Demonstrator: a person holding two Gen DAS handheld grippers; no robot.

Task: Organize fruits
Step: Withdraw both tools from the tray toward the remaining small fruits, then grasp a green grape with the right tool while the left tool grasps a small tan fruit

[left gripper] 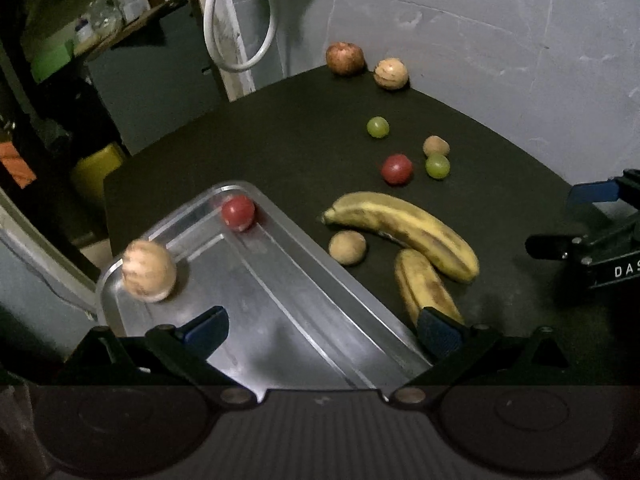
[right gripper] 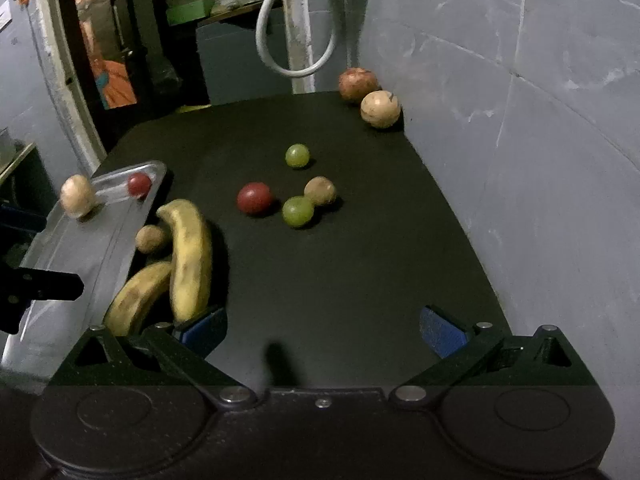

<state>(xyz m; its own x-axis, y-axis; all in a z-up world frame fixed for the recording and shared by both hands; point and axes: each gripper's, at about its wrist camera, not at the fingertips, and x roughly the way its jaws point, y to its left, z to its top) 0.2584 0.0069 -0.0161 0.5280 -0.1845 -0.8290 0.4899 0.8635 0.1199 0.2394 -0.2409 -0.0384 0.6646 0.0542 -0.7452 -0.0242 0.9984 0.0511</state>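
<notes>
A steel tray (left gripper: 280,300) (right gripper: 80,240) sits at the table's left and holds a tan fruit (left gripper: 148,270) (right gripper: 77,195) and a small red fruit (left gripper: 238,212) (right gripper: 139,185). My left gripper (left gripper: 322,330) is open and empty above the tray. Two bananas (left gripper: 404,228) (right gripper: 190,256) and a small brown fruit (left gripper: 347,247) (right gripper: 150,239) lie beside the tray. A red fruit (right gripper: 254,198), two green grapes (right gripper: 297,211) and another brown fruit (right gripper: 319,191) lie mid-table. My right gripper (right gripper: 324,330) is open and empty over bare table.
A red apple (right gripper: 357,85) and a pale round fruit (right gripper: 380,109) sit at the black table's (right gripper: 360,260) far corner against the grey wall (right gripper: 540,120). A white cable loop (right gripper: 296,40) hangs behind. Shelves stand off the table's left edge.
</notes>
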